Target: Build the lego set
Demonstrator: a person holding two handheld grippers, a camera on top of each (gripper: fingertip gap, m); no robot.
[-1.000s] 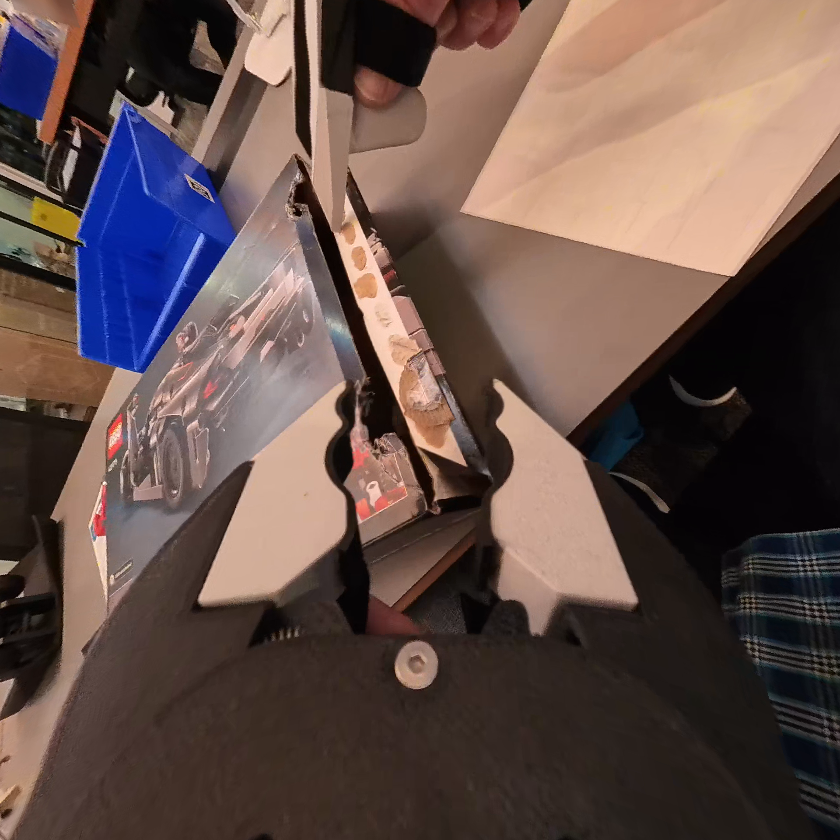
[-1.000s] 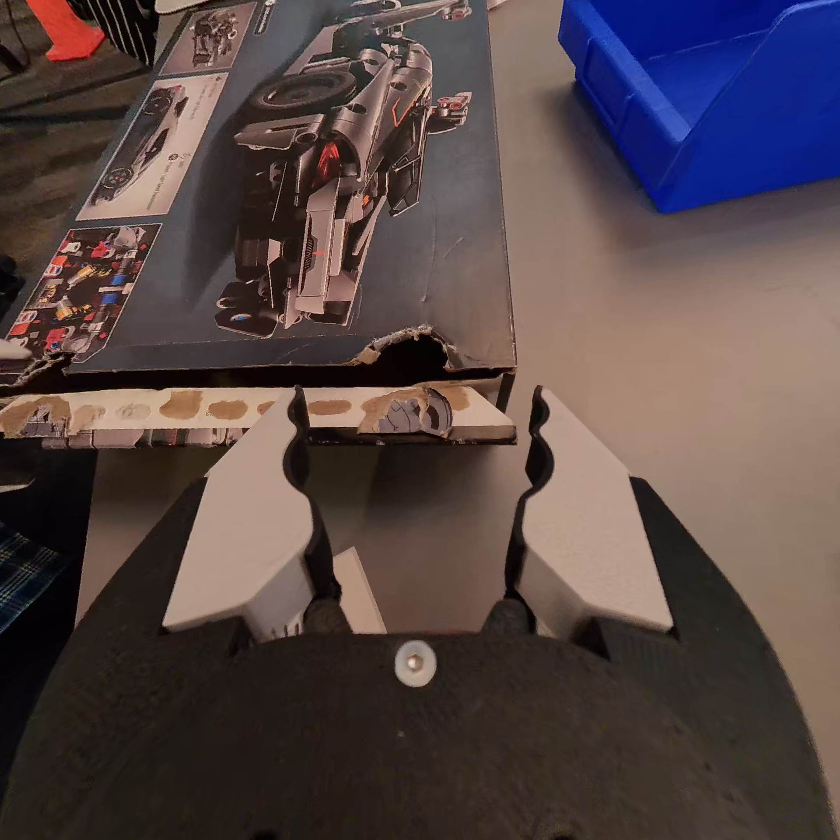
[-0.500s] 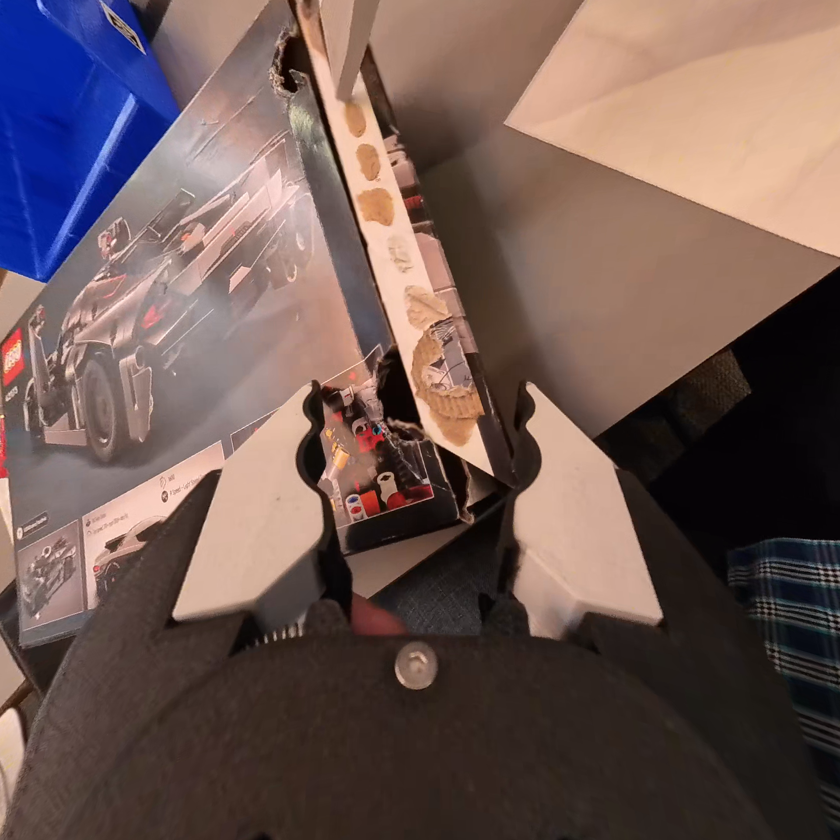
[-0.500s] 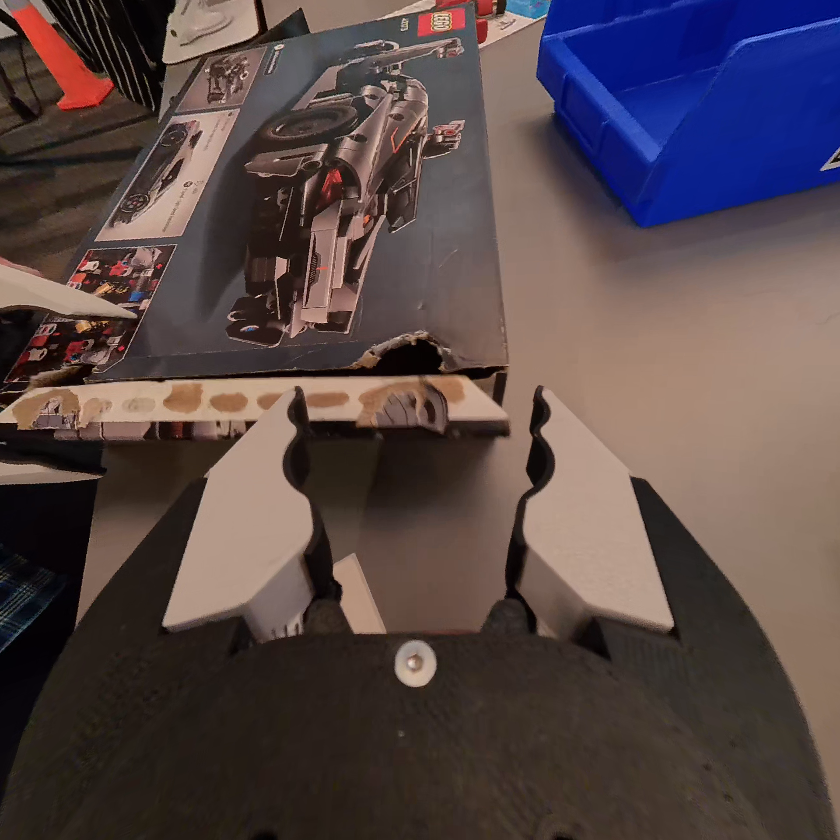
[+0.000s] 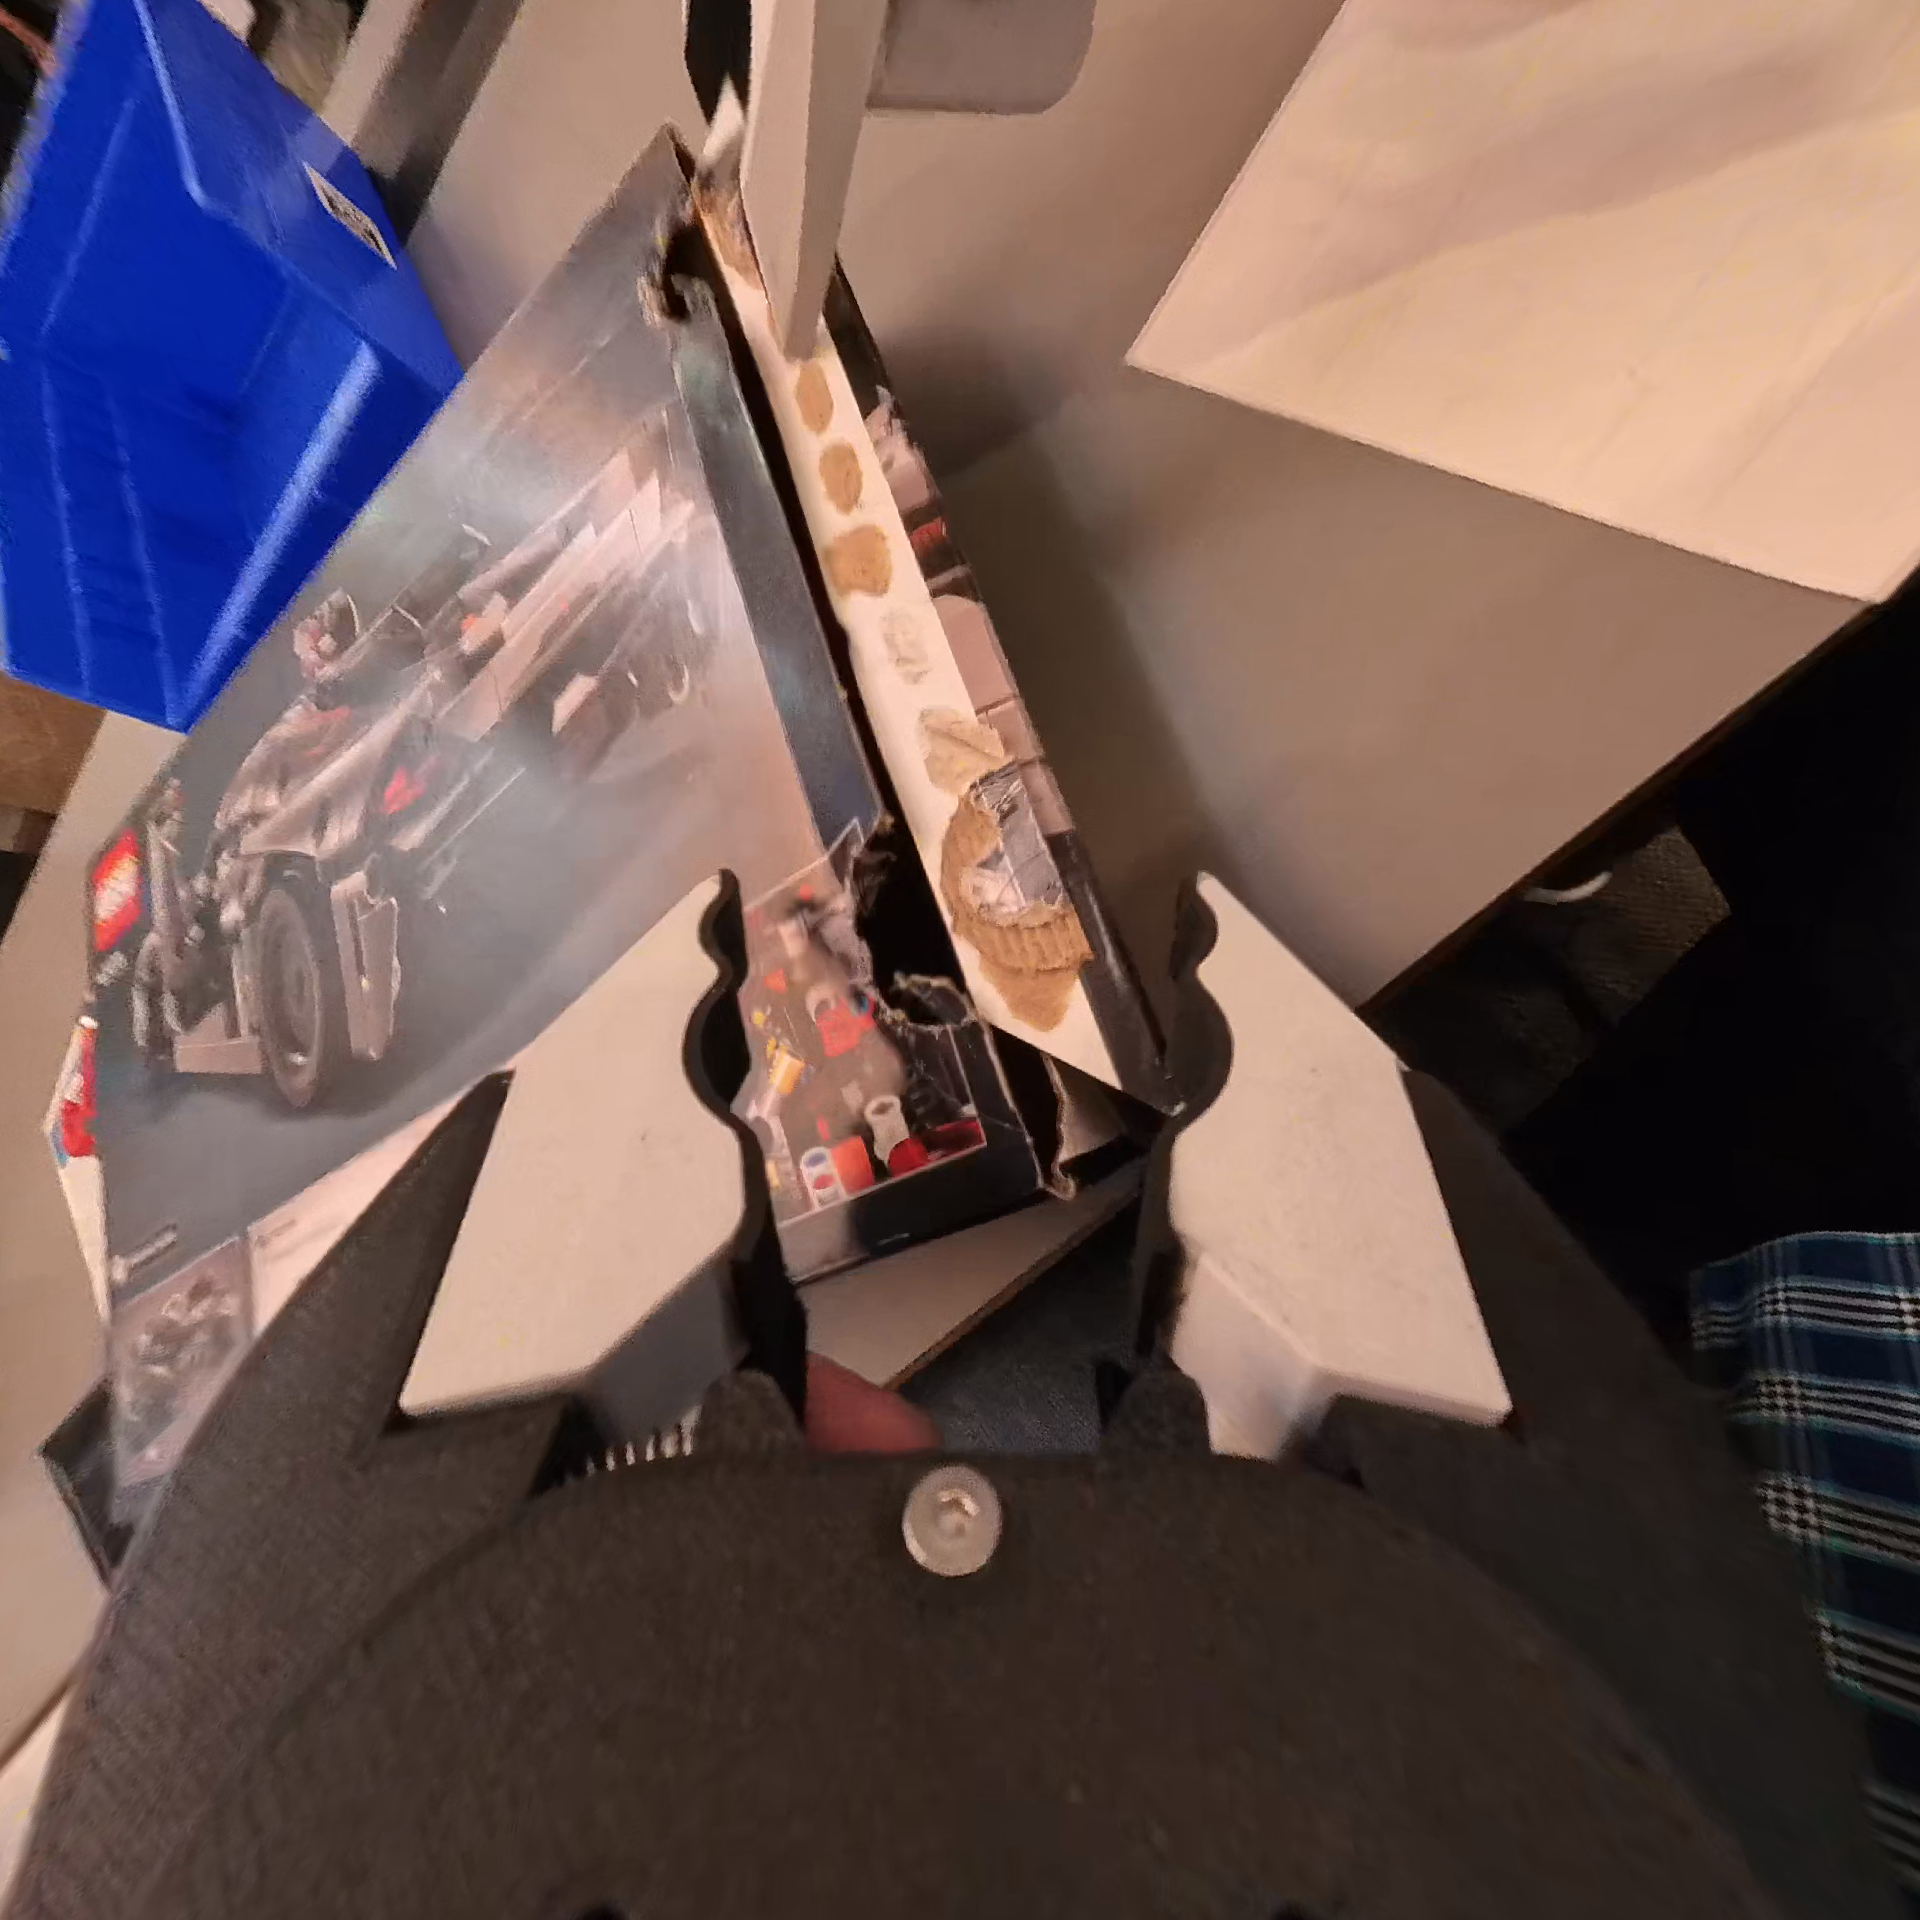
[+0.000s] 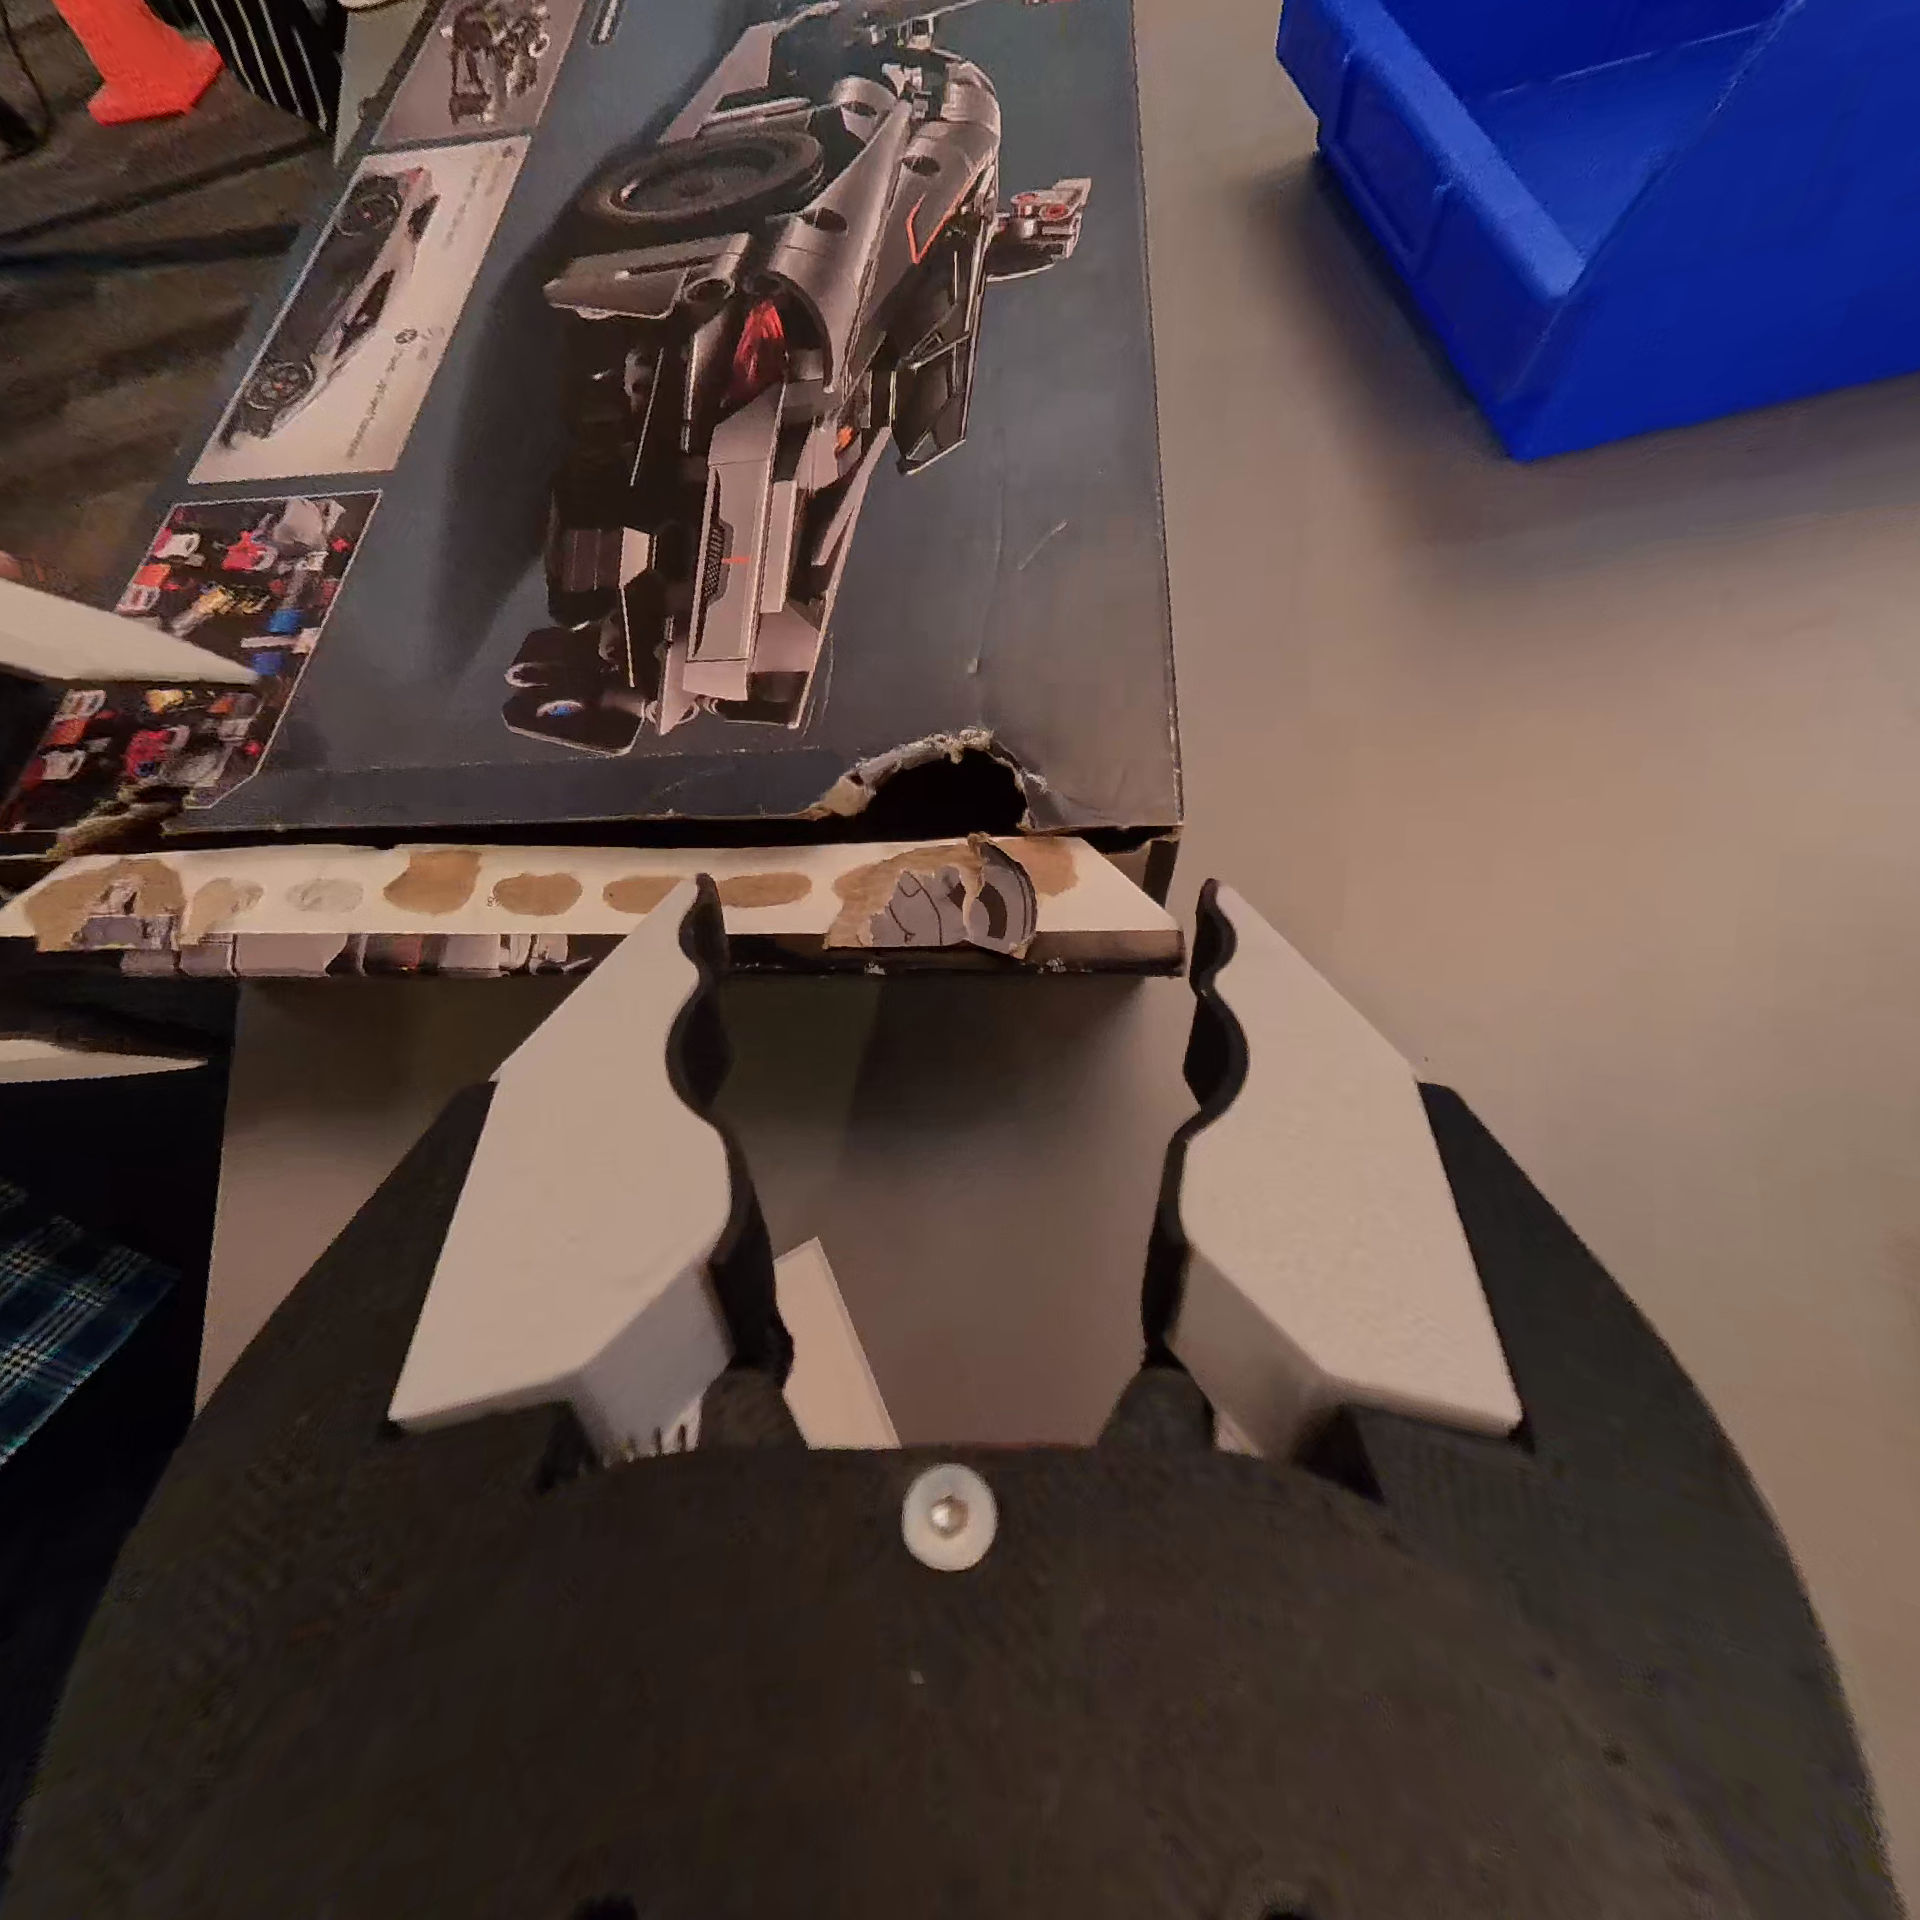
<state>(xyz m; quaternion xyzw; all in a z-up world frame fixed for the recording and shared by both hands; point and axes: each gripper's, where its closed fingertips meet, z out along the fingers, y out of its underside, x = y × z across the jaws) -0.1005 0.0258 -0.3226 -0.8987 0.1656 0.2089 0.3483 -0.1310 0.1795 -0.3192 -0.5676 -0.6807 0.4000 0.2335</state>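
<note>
The lego set box (image 5: 468, 779), dark blue with a grey car picture, lies flat on the grey table (image 5: 1299, 675). Its end flap (image 5: 904, 644) is torn open and shows brown glue spots. My left gripper (image 5: 961, 904) is open, its jaws straddling the box's near corner and the flap's end. In the right wrist view the box (image 6: 987, 520) lies ahead, its flap (image 6: 582, 894) sticking out toward me. My right gripper (image 6: 956, 904) is open and empty, its fingertips at the flap's edge. One right finger (image 5: 800, 156) reaches the flap's far end. A left finger (image 6: 94, 644) shows over the box's left corner.
A blue bin (image 5: 156, 416) stands beside the box, at upper right in the right wrist view (image 6: 1662, 208). A pale board (image 5: 1558, 260) lies on the table past the flap. The table edge runs close to the box corner; plaid cloth (image 5: 1818, 1403) is below. An orange cone (image 6: 135, 62) stands on the floor.
The right gripper has moved in until its fingertips reach the flap's edge. The left gripper has shifted around the box corner, its finger now over that corner. Both stay open.
</note>
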